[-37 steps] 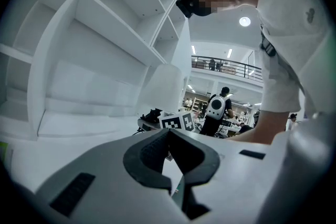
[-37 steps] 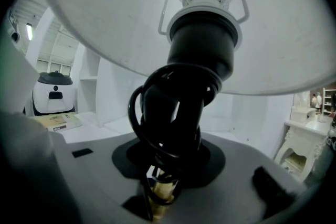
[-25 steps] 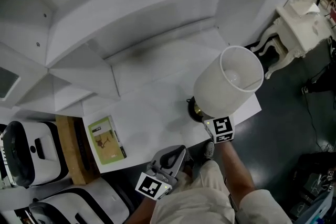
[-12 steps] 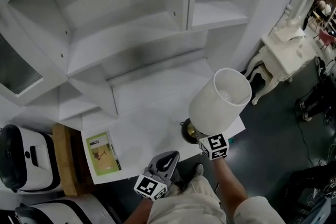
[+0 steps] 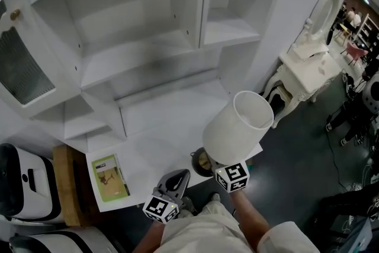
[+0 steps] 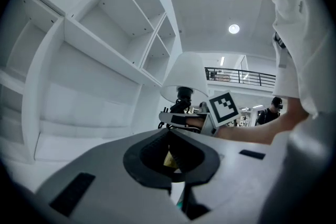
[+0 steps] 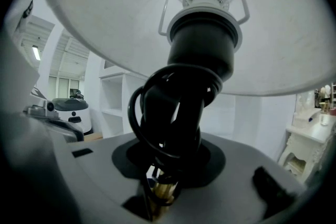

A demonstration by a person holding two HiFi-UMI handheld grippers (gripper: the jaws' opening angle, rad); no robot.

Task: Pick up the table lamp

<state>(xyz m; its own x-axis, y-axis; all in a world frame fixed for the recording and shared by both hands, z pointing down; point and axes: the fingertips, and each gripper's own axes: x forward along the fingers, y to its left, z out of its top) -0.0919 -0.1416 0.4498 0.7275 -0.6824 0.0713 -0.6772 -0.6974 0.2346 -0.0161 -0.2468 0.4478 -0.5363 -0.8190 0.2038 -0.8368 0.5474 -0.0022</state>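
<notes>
The table lamp has a white drum shade [image 5: 234, 130], a black socket [image 7: 202, 50] wrapped with black cord, and a dark round base [image 5: 200, 163]. It hangs tilted above the front edge of the white desktop [image 5: 166, 121]. My right gripper [image 7: 161, 189] is shut on the lamp's brass stem just under the coiled cord; its marker cube [image 5: 232, 176] shows below the shade. My left gripper [image 5: 180, 176] is to the lamp's left near the desk's front edge, jaws together with nothing in them. The left gripper view shows the shade [image 6: 184, 78] and the right gripper [image 6: 174, 119] ahead.
A white cabinet with open shelves [image 5: 136, 21] rises behind the desktop. A green booklet [image 5: 108, 175] lies at the desk's left front, beside a wooden board [image 5: 62, 186] and white machines [image 5: 18, 181]. A white vanity table [image 5: 302, 74] stands to the right on the dark floor.
The lamp has risen off the desktop in my right gripper and come toward the front edge. My left gripper has risen a little and stays shut.
</notes>
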